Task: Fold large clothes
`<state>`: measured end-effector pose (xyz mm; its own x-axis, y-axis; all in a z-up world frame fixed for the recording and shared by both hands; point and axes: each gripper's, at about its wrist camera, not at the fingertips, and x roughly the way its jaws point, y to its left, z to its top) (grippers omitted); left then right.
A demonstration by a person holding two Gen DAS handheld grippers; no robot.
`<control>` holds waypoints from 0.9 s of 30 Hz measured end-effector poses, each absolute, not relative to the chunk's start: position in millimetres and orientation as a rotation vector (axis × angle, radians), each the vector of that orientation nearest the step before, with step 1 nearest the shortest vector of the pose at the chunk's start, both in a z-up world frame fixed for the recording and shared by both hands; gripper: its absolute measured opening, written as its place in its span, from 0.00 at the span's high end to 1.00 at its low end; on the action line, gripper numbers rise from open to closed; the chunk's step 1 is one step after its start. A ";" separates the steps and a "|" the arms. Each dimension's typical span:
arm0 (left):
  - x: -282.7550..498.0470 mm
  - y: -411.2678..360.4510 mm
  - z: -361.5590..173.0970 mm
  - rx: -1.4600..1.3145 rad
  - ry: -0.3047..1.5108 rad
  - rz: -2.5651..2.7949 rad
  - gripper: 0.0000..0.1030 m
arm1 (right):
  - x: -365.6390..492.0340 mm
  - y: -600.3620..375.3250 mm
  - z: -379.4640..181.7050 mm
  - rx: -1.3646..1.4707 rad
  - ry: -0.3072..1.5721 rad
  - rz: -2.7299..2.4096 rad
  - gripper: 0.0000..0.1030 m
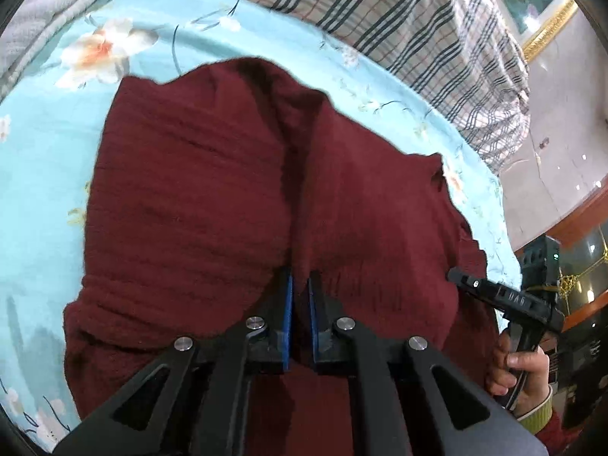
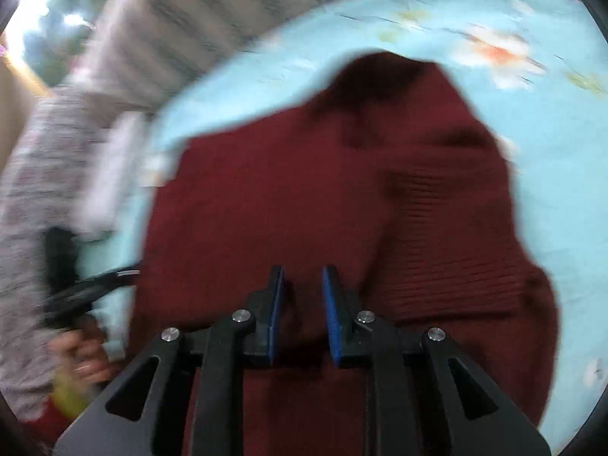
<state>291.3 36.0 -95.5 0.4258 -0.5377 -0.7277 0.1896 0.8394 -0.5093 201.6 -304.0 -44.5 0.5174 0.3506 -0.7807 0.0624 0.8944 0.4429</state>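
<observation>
- Two grippers are at work, one in each hand, both pointing down at a single dark red knitted sweater [image 1: 212, 197] that lies on the bed.
- Left gripper [image 1: 300, 285]: its two blue-padded fingers stand almost together, with a raised ridge of the sweater's knit pinched in the narrow slit between them.
- Right gripper [image 2: 303, 285]: a clear gap shows between its two blue pads [image 2: 331, 315]; red knit lies under and behind them, but the pads press on nothing that can be seen. This view is smeared by motion.
- In the left wrist view the right gripper's black body sits at about 4 o'clock, held by the person's right hand [image 1: 520, 372], which wears a yellow-green cuff; it is just off the sweater's right edge.
- In the right wrist view the left hand [image 2: 81, 357] shows blurred at about 8 o'clock, beside the sweater's left edge.
- The sweater fills the middle of both views, bunched with one deep crease running from the left gripper toward 12 o'clock; its far edge is uneven.
- One light blue floral bedsheet [image 1: 45, 174] shows bare around the sweater at 9, 12 and 2 o'clock, leaving open room on those sides.
- One plaid cloth [image 1: 418, 26] borders the sheet from 12 to 2 o'clock.
- One grey ribbed blanket [image 1: 45, 11] lies at 10 o'clock.
- Beyond the bed's edge at 3 o'clock is pale floor [image 1: 562, 152].
</observation>
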 end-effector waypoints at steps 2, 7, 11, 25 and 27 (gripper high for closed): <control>289.0 40.9 -96.2 -0.397 1.039 -0.474 0.94 | 206.0 -323.2 -57.5 0.592 1.019 0.192 0.83; 265.1 56.9 -84.1 -0.423 1.022 -0.474 0.91 | 189.3 -324.6 -30.0 0.623 0.958 0.238 0.78; 231.3 85.4 -80.5 -0.464 1.013 -0.440 0.86 | 164.8 -332.5 -13.4 0.614 0.927 0.220 0.72; 118.2 159.8 -108.7 -0.597 1.128 -0.458 0.23 | 46.8 -407.4 -20.2 0.605 0.961 -0.014 0.60; 108.2 155.0 -110.7 -0.617 1.137 -0.510 0.21 | 39.6 -410.7 -26.2 0.628 0.971 0.001 0.60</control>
<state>108.2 155.0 -110.7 0.3404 -0.6588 -0.6709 0.0631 0.7279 -0.6828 39.6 -410.7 -26.2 0.5789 0.2734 -0.7682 0.2715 0.8237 0.4978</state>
